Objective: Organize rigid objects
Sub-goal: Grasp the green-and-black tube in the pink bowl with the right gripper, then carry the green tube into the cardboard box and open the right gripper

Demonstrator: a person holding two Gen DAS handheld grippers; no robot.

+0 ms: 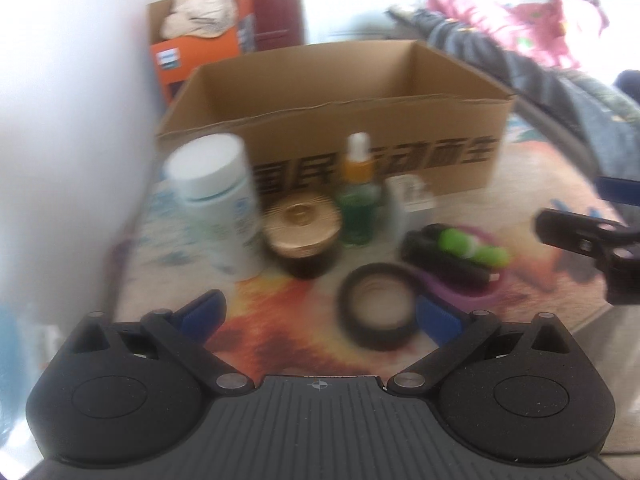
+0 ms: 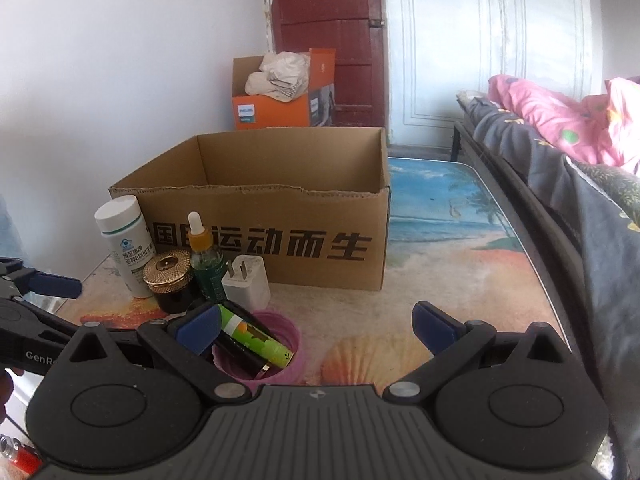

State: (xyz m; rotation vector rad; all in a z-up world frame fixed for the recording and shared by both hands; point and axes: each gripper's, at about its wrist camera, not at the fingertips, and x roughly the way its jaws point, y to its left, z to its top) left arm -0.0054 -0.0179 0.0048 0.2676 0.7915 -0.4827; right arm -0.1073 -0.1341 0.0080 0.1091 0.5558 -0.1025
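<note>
- A row of small rigid things stands on the tabletop (image 2: 460,280) just in front of an open cardboard box (image 2: 280,240) printed with black characters.
- From left to right in the right wrist view: a white pill bottle (image 2: 126,246) upright, a dark jar with a gold lid (image 2: 168,280) just beside it, a green dropper bottle (image 2: 204,262) with an orange collar and white bulb, and a white plug adapter (image 2: 246,282) with its prongs up.
- Nearer the cameras, a purple ring-shaped dish (image 2: 288,336) holds a black case with a green-labelled cylinder (image 2: 256,338) lying on it at a slant.
- In the left wrist view a black ring (image 1: 376,312) lies flat on the tabletop between the gold-lidded jar and the camera, close to the left gripper's right blue fingertip.
- The left gripper (image 1: 318,314) is released, its blue fingertips spread wide and holding nothing; this view is blurred.
- The right gripper (image 2: 316,326) is likewise released and empty, with its left fingertip in front of the purple dish.
- The tabletop carries a beach and seashell print.
- Behind the box sits an orange carton (image 2: 280,100) stuffed with pale crumpled material, before a dark red door (image 2: 332,20).
- A bed (image 2: 560,140) with grey and pink bedding runs along the right.
</note>
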